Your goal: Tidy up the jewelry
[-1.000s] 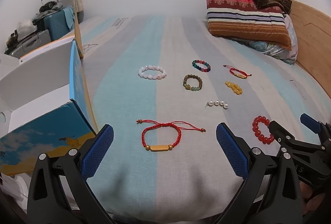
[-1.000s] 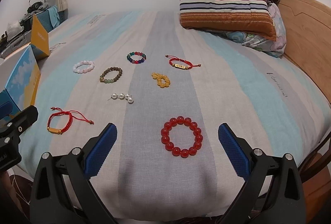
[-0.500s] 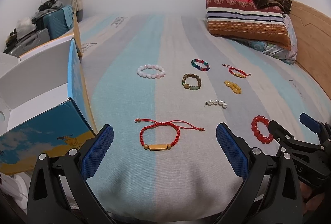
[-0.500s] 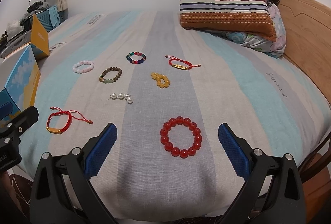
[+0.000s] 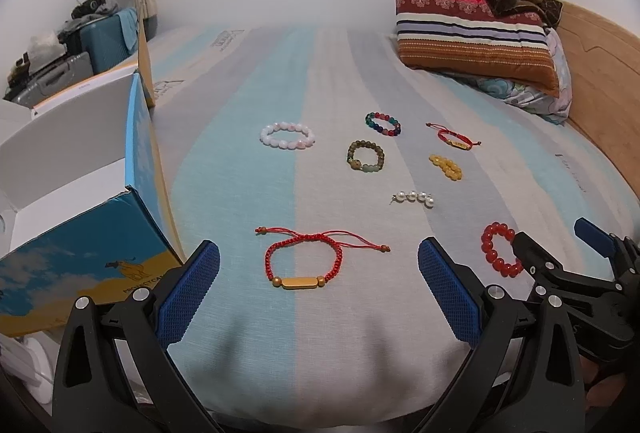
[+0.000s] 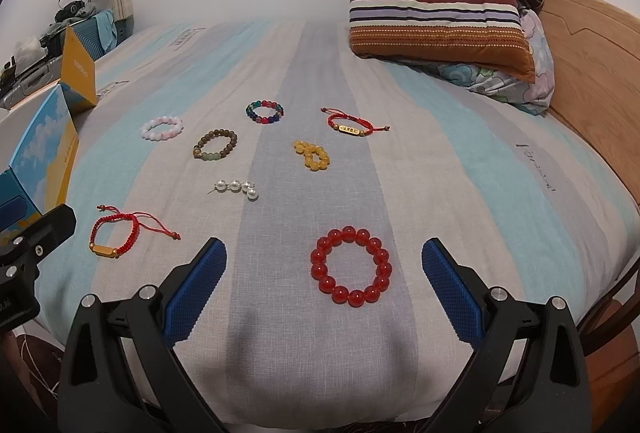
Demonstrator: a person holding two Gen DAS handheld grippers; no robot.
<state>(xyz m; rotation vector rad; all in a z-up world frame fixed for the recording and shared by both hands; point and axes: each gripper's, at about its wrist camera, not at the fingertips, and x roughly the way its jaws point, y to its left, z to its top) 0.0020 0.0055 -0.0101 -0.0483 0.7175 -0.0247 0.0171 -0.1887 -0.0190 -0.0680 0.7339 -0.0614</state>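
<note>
Both grippers hang over the near edge of a striped bed (image 6: 460,137), jaws spread wide and holding nothing. Seen from its own camera, the left gripper (image 5: 319,287) frames a red cord bracelet (image 5: 306,261) with a gold bar, which lies flat on the sheet between the blue pads (image 5: 188,293) and a little beyond them, touching neither. The right gripper (image 6: 324,289) likewise frames a red bead bracelet (image 6: 351,266), which rests on the sheet between its fingers without contact.

Farther out, the rest of the jewelry is spread over the middle of the bed, each piece apart from the others: a pearl strand (image 6: 237,188) just beyond the two near bracelets, a yellow bead cluster (image 6: 312,155) to its far right, a brown-green bracelet (image 6: 215,145) to its far left, a pink-white bracelet (image 6: 161,128) farther left, a multicolour bracelet (image 6: 265,112) beyond the brown one, and a second red cord bracelet (image 6: 349,125) at the far right of the group.

At the left edge of the bed stands an open box (image 5: 92,265) with blue and yellow sides and a white inside; no jewelry shows in the part that is visible. A striped pillow (image 6: 436,25) sits at the far right against a wooden headboard (image 6: 592,65).
</note>
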